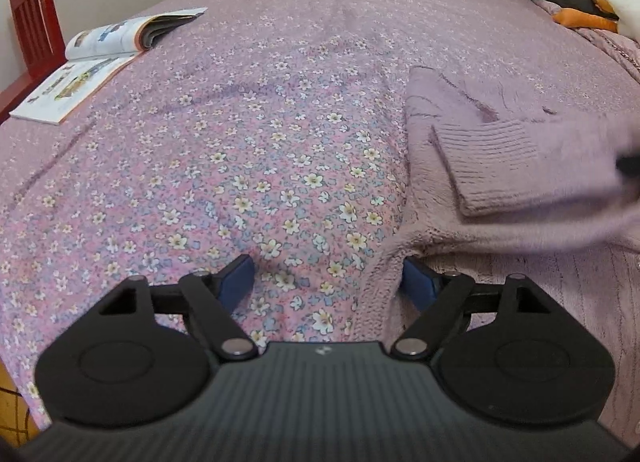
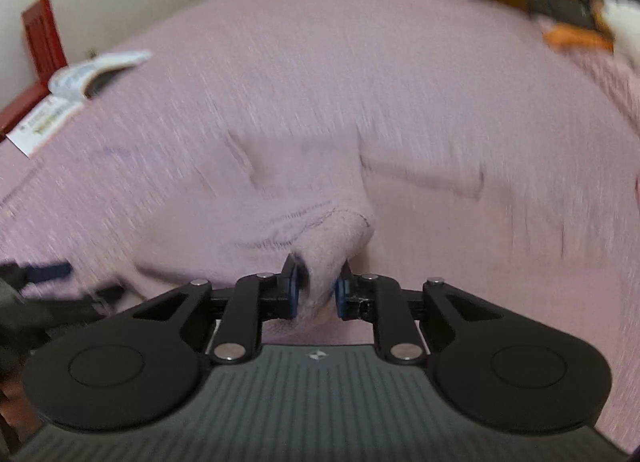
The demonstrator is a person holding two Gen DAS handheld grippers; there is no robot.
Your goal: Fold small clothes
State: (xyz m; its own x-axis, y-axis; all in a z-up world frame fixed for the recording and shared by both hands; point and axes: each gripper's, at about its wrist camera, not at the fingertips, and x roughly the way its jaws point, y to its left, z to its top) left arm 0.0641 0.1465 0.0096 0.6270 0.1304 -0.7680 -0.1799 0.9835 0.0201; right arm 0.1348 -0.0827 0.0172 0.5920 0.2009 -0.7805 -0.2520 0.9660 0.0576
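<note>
The right wrist view is smeared by motion blur, so the bedspread pattern and the garment's outline are hard to make out there; in the left wrist view the pale purple sweater (image 1: 500, 165) runs off the right edge, and a dark blurred object at the right edge over it cannot be identified.

In the left wrist view, an open magazine (image 1: 100, 57) lies at upper left on the floral bedspread (image 1: 240, 165), with a red chair (image 1: 32, 29) at the frame's left edge beside the bed. The left gripper (image 1: 328, 282) sits low in the centre, its blue-padded fingers (image 1: 236, 282) spread wide and released – the sweater's knitted edge lies between them, just beside the right-hand pad, and whether it touches is unclear. The sweater spreads over the right half of the frame, a ribbed cuff (image 1: 492, 161) folded across it. At upper right are dark clothing and an orange and white soft object (image 1: 600, 13).

In the right wrist view, the right gripper (image 2: 316, 290) at lower centre is clenched on a bunched fold of the sweater (image 2: 332, 234) – fabric fills the narrow gap between the pads
</note>
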